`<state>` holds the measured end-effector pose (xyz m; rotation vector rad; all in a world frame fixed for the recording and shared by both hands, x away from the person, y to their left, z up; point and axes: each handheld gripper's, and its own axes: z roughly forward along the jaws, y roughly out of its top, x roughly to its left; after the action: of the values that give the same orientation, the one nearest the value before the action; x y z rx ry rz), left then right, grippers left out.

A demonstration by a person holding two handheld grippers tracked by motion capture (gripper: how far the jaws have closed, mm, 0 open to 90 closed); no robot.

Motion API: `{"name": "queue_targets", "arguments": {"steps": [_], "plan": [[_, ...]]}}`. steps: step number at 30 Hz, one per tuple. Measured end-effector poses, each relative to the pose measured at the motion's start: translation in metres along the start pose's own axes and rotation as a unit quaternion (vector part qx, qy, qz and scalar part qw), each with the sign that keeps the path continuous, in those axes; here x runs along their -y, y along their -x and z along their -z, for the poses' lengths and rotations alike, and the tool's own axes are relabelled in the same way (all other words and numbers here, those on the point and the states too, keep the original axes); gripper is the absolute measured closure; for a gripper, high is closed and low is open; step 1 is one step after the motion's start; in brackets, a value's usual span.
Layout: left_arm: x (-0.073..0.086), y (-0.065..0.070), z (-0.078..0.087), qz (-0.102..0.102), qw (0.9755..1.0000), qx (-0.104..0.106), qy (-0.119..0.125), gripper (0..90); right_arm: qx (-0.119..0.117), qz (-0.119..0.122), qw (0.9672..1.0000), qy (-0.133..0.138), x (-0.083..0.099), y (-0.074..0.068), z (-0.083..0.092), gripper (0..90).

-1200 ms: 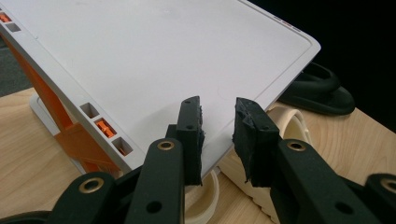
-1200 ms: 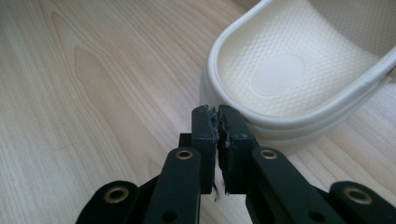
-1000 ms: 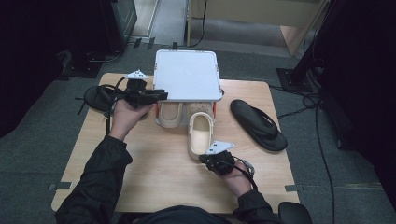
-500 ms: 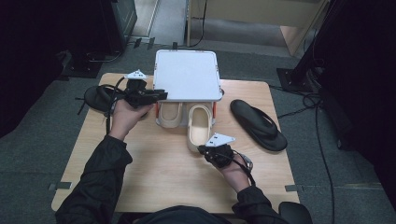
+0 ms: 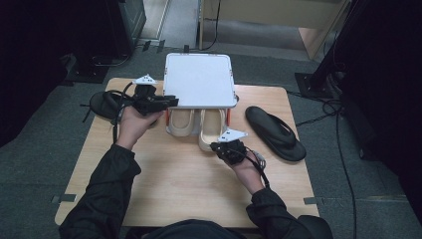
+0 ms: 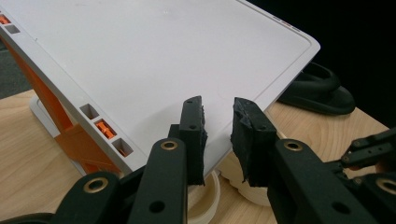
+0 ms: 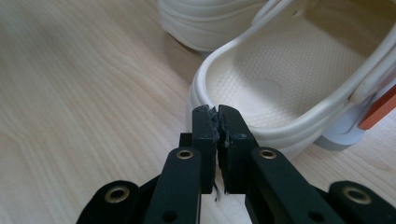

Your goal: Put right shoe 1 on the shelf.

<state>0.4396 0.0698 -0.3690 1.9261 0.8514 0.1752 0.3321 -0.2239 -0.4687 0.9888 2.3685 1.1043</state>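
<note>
The right gripper (image 7: 217,122), jaws closed on nothing, sits at the heel of the right clog (image 7: 289,88). Both cream clogs lie under the white rack (image 5: 200,79) at the table's (image 5: 164,174) far edge. The left gripper (image 6: 218,128) hovers open over the rack's left corner.

A black flip-flop (image 5: 275,132) is lying on the right side of the wooden counter (image 5: 174,184), well apart from its partner (image 5: 105,105), which is resting at the counter's left edge. Black cables (image 5: 343,149) are trailing across the grey floor (image 5: 30,174) around the counter.
</note>
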Motion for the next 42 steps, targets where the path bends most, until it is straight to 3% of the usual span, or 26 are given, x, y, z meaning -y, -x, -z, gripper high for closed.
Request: {"name": "queue_targets", "arguments": {"steps": [3, 5, 10, 13, 24, 36, 42], "plan": [[0.000, 0.000, 0.000, 0.001, 1.0000, 0.001, 0.001, 74.1, 0.000, -0.002, 1.0000, 0.006, -0.003, 0.007, -0.002, 87.4], [0.000, 0.000, 0.000, 0.001, 1.0000, 0.002, 0.001, 74.1, 0.013, -0.001, 0.9999, 0.005, -0.004, 0.011, -0.004, 87.4], [0.000, 0.000, 0.000, 0.002, 1.0000, 0.001, 0.001, 74.2, 0.010, -0.020, 0.9997, 0.006, -0.008, 0.016, -0.007, 87.4], [0.000, 0.000, 0.000, 0.001, 1.0000, 0.002, 0.001, 74.5, 0.013, -0.005, 0.9999, 0.004, -0.009, 0.016, -0.008, 87.3], [0.000, -0.001, 0.000, 0.003, 1.0000, 0.002, 0.000, 75.9, 0.018, -0.013, 0.9997, 0.003, -0.017, 0.031, -0.019, 87.2], [0.000, -0.001, 0.000, 0.005, 1.0000, 0.002, 0.001, 75.7, 0.004, -0.043, 0.9990, 0.006, -0.027, 0.043, -0.034, 84.7], [0.000, -0.002, 0.001, 0.008, 0.9999, 0.007, 0.001, 74.0, -0.021, -0.063, 0.9978, -0.006, -0.023, 0.039, -0.027, 81.0]]}}
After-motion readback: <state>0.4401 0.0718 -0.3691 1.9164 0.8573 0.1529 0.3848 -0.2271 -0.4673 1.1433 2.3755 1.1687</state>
